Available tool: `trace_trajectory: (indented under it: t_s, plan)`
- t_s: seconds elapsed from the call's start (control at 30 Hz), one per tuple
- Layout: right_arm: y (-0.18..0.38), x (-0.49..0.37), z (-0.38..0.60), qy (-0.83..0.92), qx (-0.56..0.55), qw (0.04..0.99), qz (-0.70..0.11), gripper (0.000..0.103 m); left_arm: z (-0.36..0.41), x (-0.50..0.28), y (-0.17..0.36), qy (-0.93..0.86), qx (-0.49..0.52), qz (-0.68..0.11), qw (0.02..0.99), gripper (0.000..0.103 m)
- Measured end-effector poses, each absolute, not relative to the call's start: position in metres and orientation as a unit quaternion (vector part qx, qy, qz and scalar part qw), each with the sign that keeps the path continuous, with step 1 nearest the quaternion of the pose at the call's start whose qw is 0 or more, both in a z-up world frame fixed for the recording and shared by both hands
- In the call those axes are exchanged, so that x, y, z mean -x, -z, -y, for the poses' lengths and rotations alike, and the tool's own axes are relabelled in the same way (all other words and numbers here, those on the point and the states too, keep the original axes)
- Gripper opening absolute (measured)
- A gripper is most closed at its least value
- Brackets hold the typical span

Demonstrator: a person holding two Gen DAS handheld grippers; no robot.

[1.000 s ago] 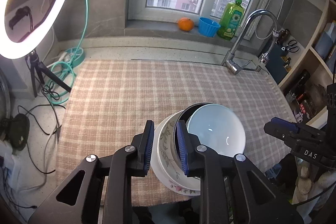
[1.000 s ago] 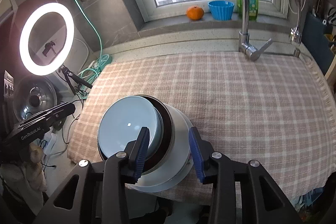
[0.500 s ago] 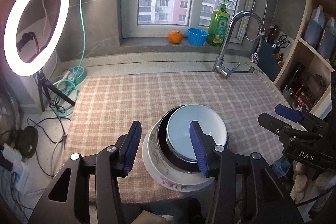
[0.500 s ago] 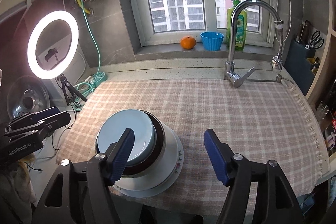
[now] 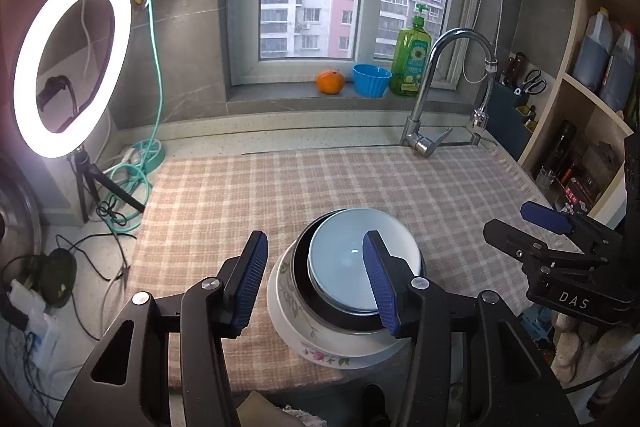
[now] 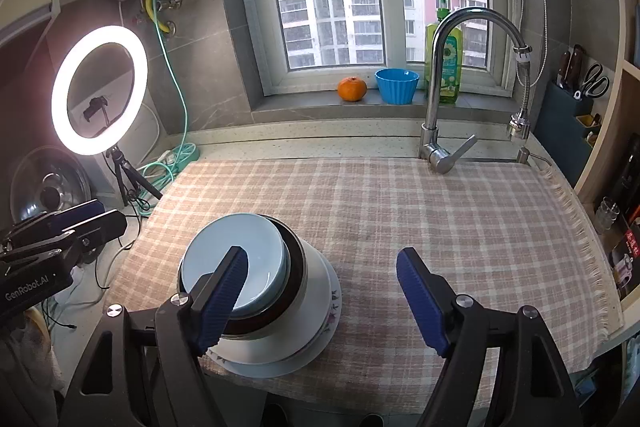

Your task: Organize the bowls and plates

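Observation:
A stack of dishes stands near the front edge of the checked cloth. A pale blue bowl sits inside a dark bowl, inside a white floral bowl, on a floral plate. My left gripper is open and empty, above and in front of the stack. My right gripper is open and empty, held back over the stack's right side. Each gripper shows in the other's view, the right and the left.
A checked cloth covers the counter. A tap stands at the back right. An orange, a blue cup and a green soap bottle are on the sill. A ring light and cables are at the left, shelves at the right.
Both grippers opened wide and drew back and up from the stack. The stack stays where it was on the cloth.

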State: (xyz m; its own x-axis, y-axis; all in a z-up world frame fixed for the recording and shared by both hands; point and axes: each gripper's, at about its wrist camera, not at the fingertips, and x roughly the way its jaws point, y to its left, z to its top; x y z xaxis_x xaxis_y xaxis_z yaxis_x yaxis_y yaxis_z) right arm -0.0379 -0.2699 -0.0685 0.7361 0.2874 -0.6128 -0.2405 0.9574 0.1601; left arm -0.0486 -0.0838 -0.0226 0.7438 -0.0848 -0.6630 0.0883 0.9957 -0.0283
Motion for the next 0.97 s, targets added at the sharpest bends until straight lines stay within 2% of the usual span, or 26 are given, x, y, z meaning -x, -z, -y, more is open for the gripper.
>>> trace_trajectory:
  t_s: [0.97]
  plan:
    - [0.077, 0.025, 0.266, -0.143, -0.024, 0.925, -0.351, 0.074, 0.084, 0.038, 0.026, 0.044, 0.002, -0.364, 0.930, 0.048]
